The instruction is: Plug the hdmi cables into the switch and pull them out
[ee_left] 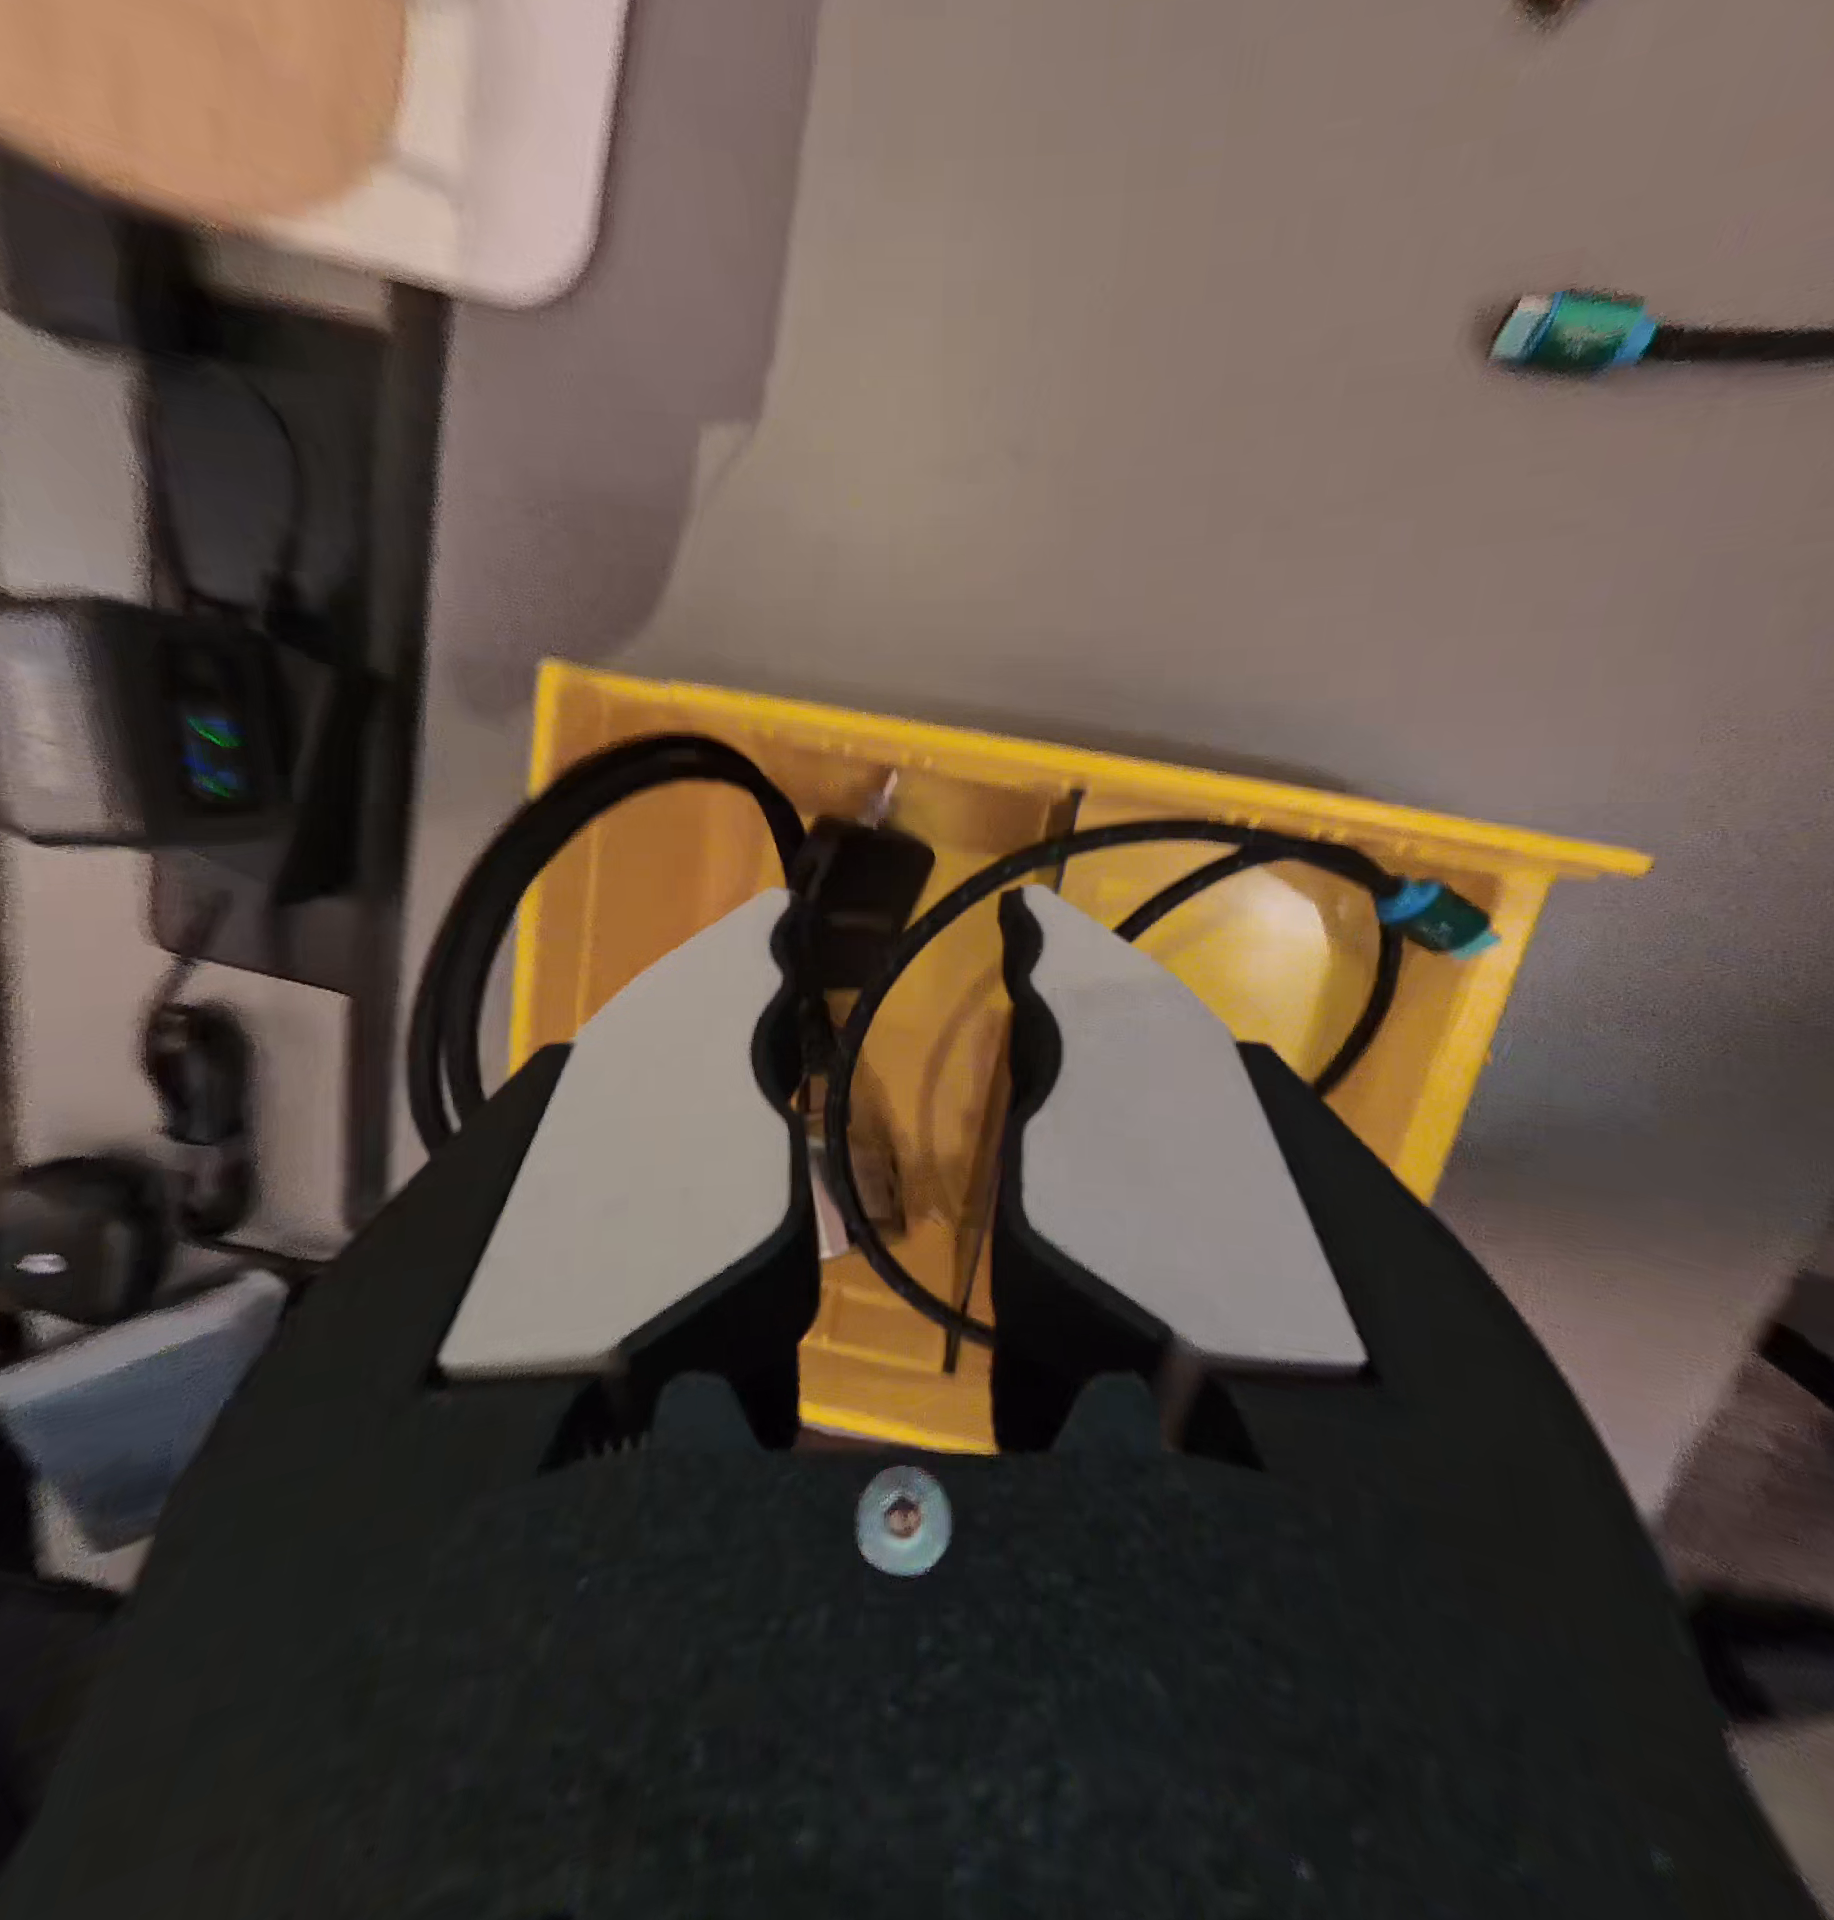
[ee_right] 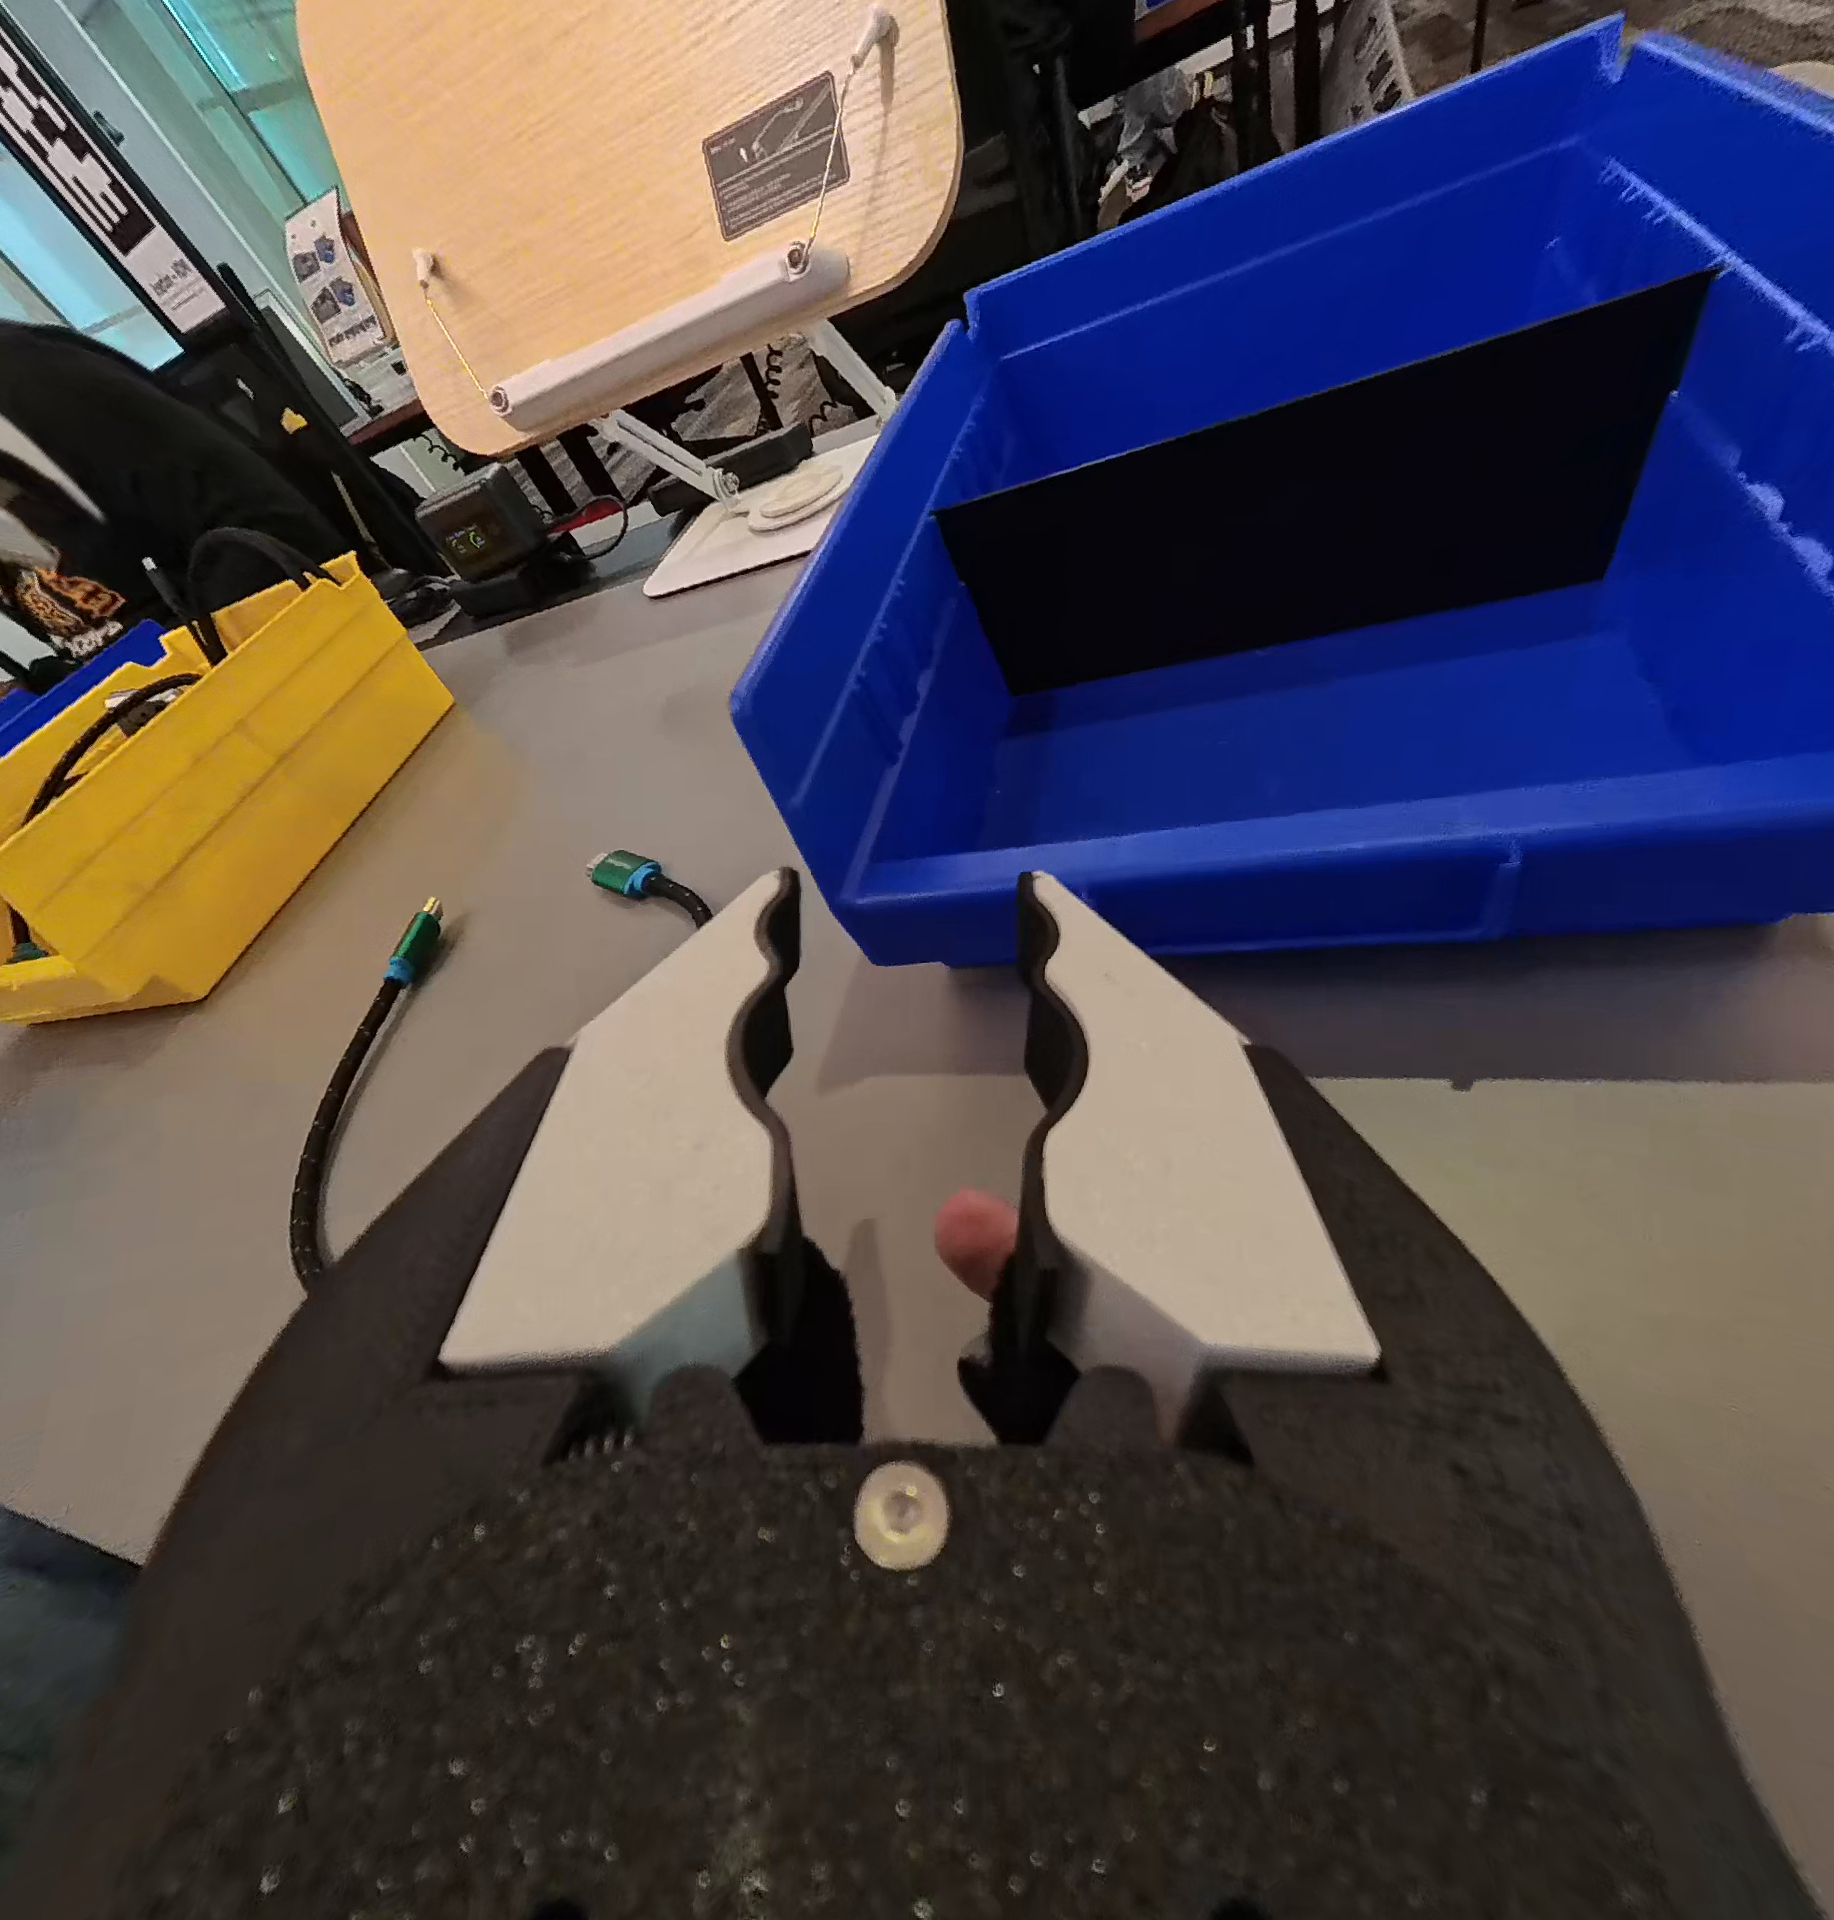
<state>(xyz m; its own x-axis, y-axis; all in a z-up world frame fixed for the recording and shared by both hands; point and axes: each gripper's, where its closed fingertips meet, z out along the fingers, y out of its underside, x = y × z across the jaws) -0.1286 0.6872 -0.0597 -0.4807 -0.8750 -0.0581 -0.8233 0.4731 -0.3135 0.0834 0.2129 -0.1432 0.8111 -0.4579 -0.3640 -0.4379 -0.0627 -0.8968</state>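
Both grey, wavy-edged claws gape empty: left claw (ee_left: 897, 904) over the yellow plastic bin (ee_left: 1453, 1049), right claw (ee_right: 908, 883) above braided cables (ee_right: 344, 1081).

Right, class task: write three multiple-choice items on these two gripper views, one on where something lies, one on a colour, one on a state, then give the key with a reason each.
1. Where is the black divider?
A. in the blue bin
B. in the right gripper
C. loose on the table

2. What colour is the bin that holds coiled cables?
A. red
B. yellow
C. white

3. How is the left gripper?
A. shut on a plug
B. shut and empty
C. open

Key: 1 A, the divider stands across the blue bin's inside. 2 B, the cables lie in the yellow bin. 3 C, a clear gap shows between its fingers and they clamp nothing.
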